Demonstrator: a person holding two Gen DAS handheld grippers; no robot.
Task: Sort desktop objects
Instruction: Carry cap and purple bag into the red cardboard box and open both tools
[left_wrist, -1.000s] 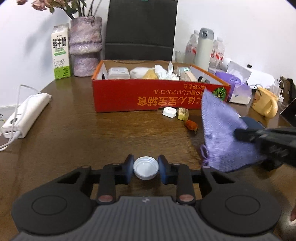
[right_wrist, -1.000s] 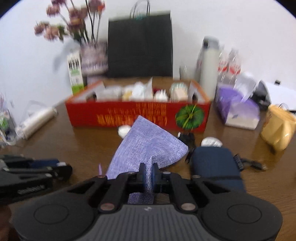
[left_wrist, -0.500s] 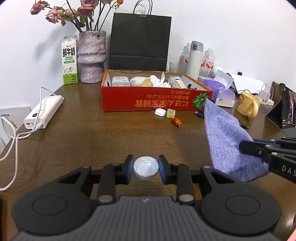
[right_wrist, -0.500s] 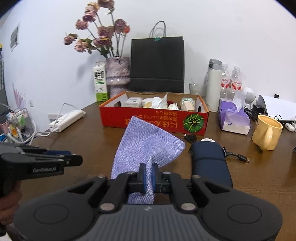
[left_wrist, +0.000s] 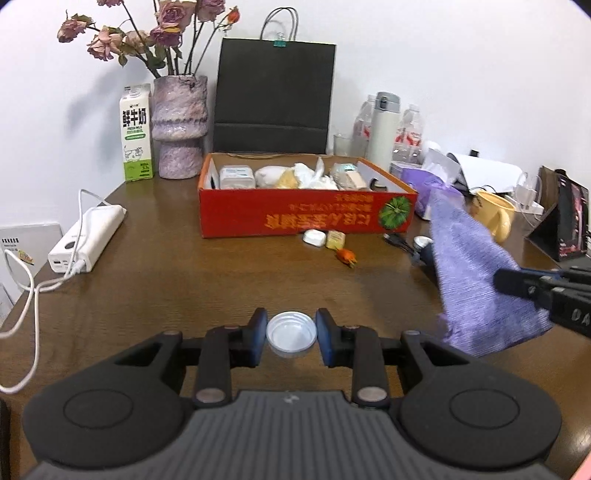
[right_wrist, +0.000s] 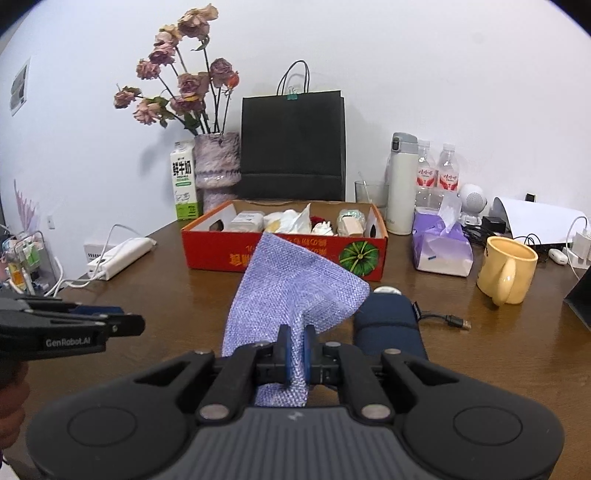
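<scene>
Purple cloth (right_wrist: 288, 295): frame centre, pinched in the right gripper (right_wrist: 296, 352), hanging above the table (right_wrist: 498, 343)
White cap (left_wrist: 291, 334): lower centre; clamped between left gripper (left_wrist: 291, 338) fingers
Red box (left_wrist: 295, 218): mid-frame, behind

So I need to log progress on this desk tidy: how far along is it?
Partly done. The red box already holds several items. In hand: the left tool grips a white cap, and the right tool pinches a purple cloth. Left on the table: a white case, a yellow packet and an orange piece.
</scene>
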